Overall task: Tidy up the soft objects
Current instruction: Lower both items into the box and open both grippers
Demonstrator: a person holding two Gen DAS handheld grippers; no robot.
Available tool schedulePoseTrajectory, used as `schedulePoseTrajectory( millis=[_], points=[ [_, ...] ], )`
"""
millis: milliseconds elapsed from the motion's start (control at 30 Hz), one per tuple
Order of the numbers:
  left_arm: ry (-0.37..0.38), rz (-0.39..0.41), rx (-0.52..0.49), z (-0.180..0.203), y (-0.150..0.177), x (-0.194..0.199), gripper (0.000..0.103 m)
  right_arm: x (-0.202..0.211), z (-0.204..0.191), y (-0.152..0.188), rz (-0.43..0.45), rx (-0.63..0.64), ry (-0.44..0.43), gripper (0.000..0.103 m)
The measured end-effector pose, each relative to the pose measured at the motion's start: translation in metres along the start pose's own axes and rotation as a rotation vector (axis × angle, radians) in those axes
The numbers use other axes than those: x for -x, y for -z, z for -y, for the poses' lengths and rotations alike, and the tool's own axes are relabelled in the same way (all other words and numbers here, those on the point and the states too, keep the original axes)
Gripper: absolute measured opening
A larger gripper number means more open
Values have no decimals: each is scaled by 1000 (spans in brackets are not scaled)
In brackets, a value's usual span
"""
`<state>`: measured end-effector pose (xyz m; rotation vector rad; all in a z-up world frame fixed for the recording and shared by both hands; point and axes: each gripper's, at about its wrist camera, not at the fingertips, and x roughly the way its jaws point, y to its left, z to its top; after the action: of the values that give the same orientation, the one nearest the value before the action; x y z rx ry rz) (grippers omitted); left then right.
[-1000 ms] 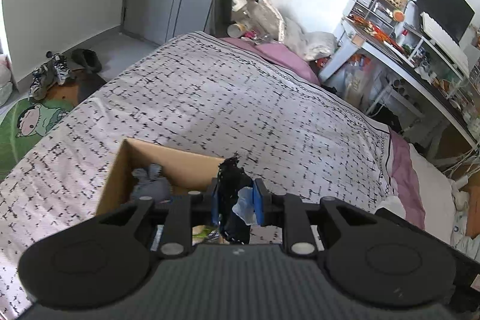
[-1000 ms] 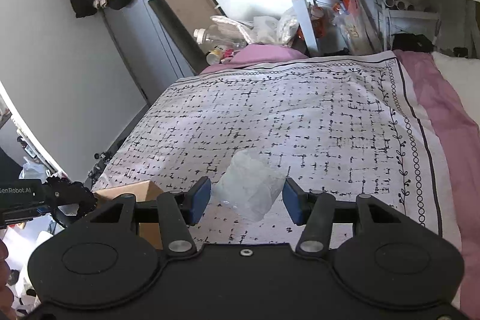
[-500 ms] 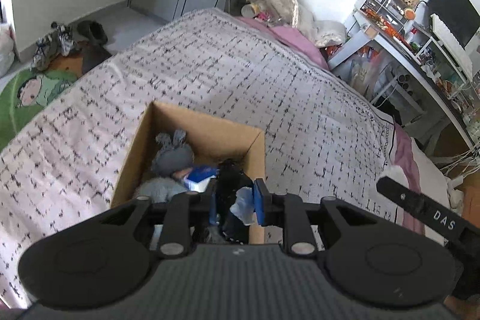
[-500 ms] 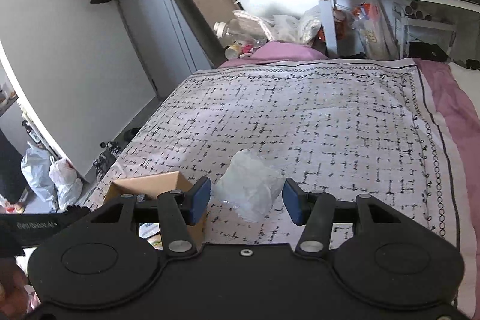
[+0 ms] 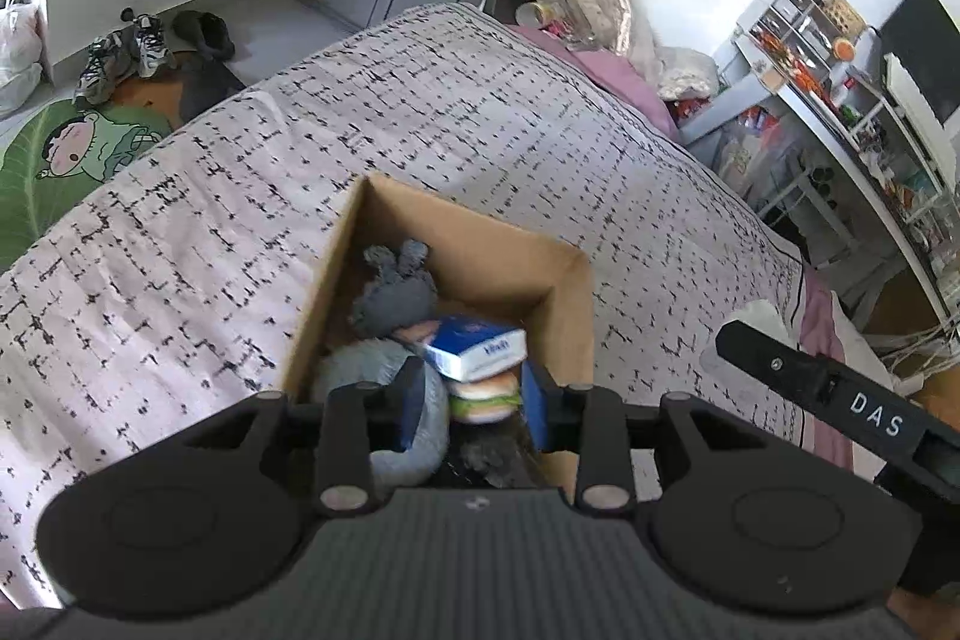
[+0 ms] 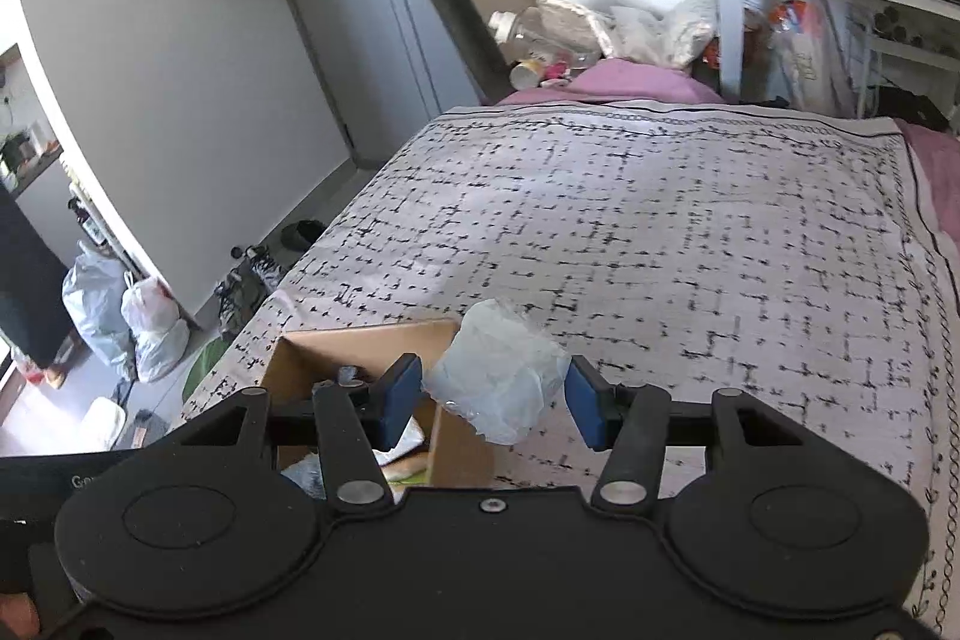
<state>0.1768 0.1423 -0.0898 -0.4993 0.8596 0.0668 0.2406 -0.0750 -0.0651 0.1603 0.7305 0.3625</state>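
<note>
A cardboard box sits on the patterned bed. Inside lie a grey plush rabbit, a blue and white packet, a burger plush and a dark furry thing. My left gripper is open right above the box, empty. My right gripper is shut on a pale crumpled soft packet, held just right of the box. The other gripper's body shows at the right of the left wrist view.
The bedspread stretches ahead. A cluttered desk stands to the right of the bed. Shoes and a green mat lie on the floor at the left. Plastic bags stand by the wall.
My left gripper opened and let the dark furry thing drop into the box. My right gripper moved left toward the box with the pale packet still in it.
</note>
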Motion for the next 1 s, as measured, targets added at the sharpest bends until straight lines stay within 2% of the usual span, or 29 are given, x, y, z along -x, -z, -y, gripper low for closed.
schedulePoseTrajectory(
  millis=[200,433,567,600,633,700,933,1000],
  points=[
    [-14,3,9,-13,-13,-4,42,-17,-17,-6,-25,1,-17,52],
    [-10,-5,8,-23,-24,-11,45,-40,-37,-10,-47,-7,-46,53],
    [-11,-13,20,-28,-27,-15,45,-47,-43,-16,-27,-18,-78,54],
    [-12,-13,22,-29,-27,-15,45,-48,-45,-17,-22,-21,-92,60],
    [-12,-12,23,-30,-28,-15,45,-49,-45,-19,-23,-27,-97,72],
    [-16,-12,25,-30,-30,-14,45,-48,-45,-20,-16,-44,-82,81],
    [-54,5,16,-27,-34,-7,45,-28,-24,-23,-12,-81,-52,81],
    [-61,10,11,-23,-34,-3,53,-21,-17,-23,-13,-88,-49,81]
  ],
)
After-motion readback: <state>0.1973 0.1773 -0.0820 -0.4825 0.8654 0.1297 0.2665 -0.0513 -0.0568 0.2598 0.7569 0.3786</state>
